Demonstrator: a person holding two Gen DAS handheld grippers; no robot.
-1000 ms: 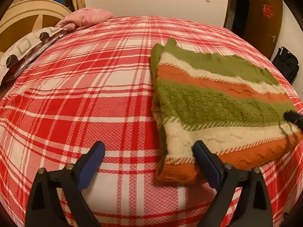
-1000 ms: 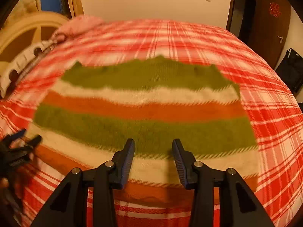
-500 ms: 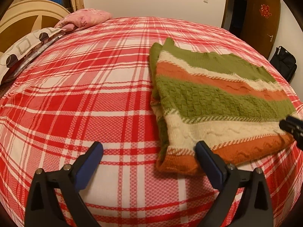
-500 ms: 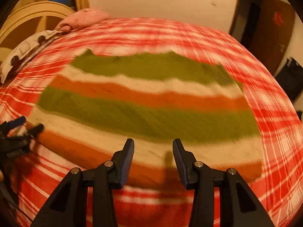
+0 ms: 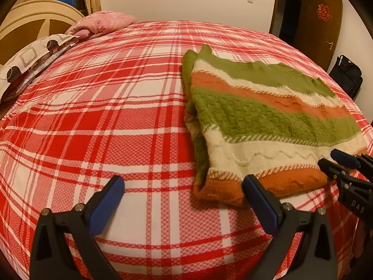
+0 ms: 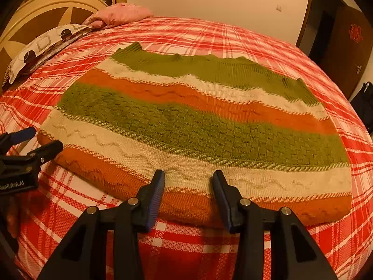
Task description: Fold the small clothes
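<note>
**Folded sweater on the bed, both my tongs empty**

The striped knit sweater (image 6: 200, 126) lies folded flat on the red plaid bedspread (image 5: 93, 116), green, cream and orange bands running across it. My right gripper (image 6: 188, 179) hovers over its near orange hem, jaws partly apart with nothing between them. My left gripper (image 5: 184, 186) stands at its widest beside the sweater's near corner, holding nothing. Pillows (image 5: 102, 22) sit at the headboard (image 5: 35, 23).
</note>
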